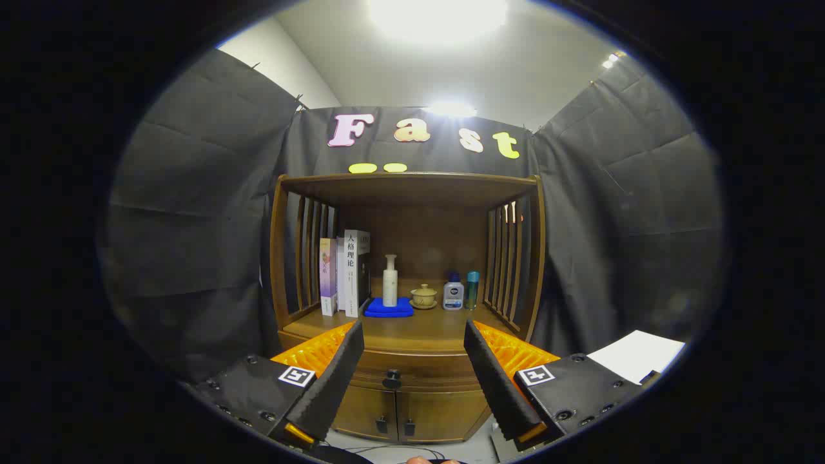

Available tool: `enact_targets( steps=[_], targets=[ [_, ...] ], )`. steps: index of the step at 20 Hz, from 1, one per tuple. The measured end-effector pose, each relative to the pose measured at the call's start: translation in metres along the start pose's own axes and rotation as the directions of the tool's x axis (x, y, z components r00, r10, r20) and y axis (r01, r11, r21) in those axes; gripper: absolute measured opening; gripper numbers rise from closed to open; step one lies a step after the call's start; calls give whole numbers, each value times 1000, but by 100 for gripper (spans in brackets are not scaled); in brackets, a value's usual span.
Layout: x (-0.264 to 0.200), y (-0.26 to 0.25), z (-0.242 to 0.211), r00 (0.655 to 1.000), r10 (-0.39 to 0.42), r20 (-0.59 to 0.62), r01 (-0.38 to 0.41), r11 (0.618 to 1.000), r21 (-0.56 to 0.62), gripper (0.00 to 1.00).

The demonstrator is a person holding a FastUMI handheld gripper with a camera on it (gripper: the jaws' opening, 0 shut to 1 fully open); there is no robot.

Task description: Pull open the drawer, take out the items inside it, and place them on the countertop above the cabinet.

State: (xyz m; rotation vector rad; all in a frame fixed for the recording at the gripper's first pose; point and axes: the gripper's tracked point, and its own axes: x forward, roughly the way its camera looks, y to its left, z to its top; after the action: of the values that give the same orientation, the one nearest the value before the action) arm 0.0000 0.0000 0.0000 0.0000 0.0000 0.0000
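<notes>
Wooden cabinet (412,361) in black-draped booth, cluttered countertop (412,325), gripper (414,351) spread wide

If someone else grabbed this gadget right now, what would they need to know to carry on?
Gripper: fingers spread open, holding nothing, hanging short of the cabinet.
Drawer: shut, its dark knob just ahead, between the fingers. What lies inside is hidden.
Countertop: already carries books, a white pump bottle on a blue cloth, a lidded cup and two small bottles; its front strip is bare.
Done: nothing yet.
Left: pull the knob, lift the items out, set them on top.
</notes>
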Motion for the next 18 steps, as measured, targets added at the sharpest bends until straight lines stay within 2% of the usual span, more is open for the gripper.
enact_targets(
  steps=[7, 18],
  targets=[
    [4, -4, -12, 1000, -4, -17, 4, 1000, -1, 98],
    [27, 20, -35, 998, 44, -40, -43, 999, 24, 98]
  ],
)
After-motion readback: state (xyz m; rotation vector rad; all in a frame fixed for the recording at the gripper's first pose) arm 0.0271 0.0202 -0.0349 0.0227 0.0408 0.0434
